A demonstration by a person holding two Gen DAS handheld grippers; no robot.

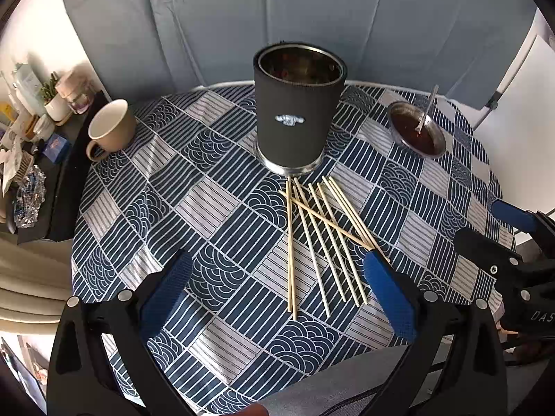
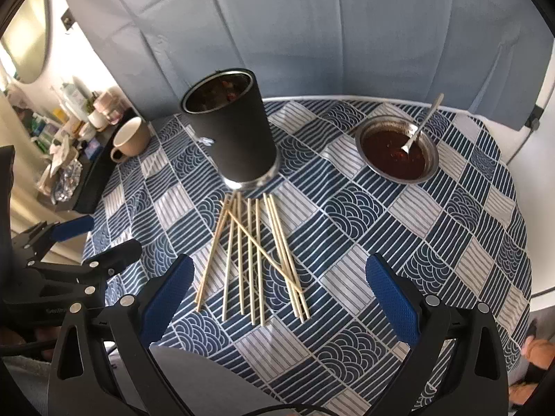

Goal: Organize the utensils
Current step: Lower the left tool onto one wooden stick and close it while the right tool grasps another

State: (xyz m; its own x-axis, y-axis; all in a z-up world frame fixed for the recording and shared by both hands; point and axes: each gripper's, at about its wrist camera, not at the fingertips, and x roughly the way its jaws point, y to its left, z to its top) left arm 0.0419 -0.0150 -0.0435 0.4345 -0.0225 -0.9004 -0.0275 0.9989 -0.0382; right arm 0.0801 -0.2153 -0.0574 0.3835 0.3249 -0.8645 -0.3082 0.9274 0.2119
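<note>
Setting: round table [image 1: 215,208] under a blue-and-white patterned cloth, grey backdrop behind.
Left gripper [image 1: 277,270]: held above the near part of the cloth, blue pads spread wide, nothing between them; its right pad overlaps the near ends of the sticks in the left wrist view.
Right gripper [image 2: 279,274]: also above the near edge, pads spread wide and bare, just right of the left gripper.
Sticks [image 1: 319,242]: pale wooden bundle lying flat on the cloth between the grippers and the holder, fanned out, one lying diagonally across the others.
Holder [image 1: 298,111]: black cylinder with metal rim and base, upright, just behind the far ends of the sticks.
Bowl [image 2: 397,152]: metal, dark red sauce inside, spoon [image 2: 421,128] leaning in it, right of the holder.
Mug [image 1: 111,128]: beige, at the table's left edge.
</note>
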